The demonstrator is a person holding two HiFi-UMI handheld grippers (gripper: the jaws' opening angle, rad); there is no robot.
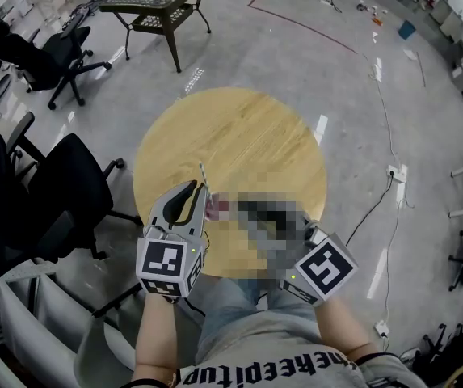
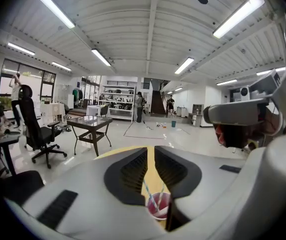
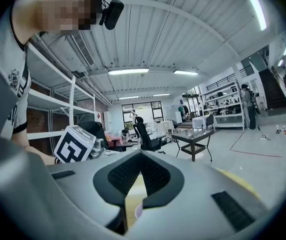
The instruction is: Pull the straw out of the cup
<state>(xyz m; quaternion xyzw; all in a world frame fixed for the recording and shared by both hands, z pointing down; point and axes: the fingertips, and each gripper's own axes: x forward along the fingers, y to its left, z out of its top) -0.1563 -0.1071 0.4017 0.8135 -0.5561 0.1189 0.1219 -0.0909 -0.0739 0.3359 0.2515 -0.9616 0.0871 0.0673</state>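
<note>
Two straws lean in the small pinkish cup (image 2: 158,210), a striped straw (image 2: 148,191) and a pink straw (image 2: 163,190). The cup stands on the round wooden surface (image 1: 239,128) near its front edge, just under the left gripper (image 2: 154,151). That gripper's fingers stand only a thin slit apart, with bare wood showing through and nothing in the slit, so neither straw is gripped yet. The striped straw runs up behind the finger at that view's left. So narrow a gap likely suits a thin straw (little closing left to do). The right gripper (image 3: 142,153) has its fingers meeting at the tips and holds nothing, with the cup's rim showing low beyond them. It sits close, probably ready to steady the light cup, which might otherwise lift with the straw.
</note>
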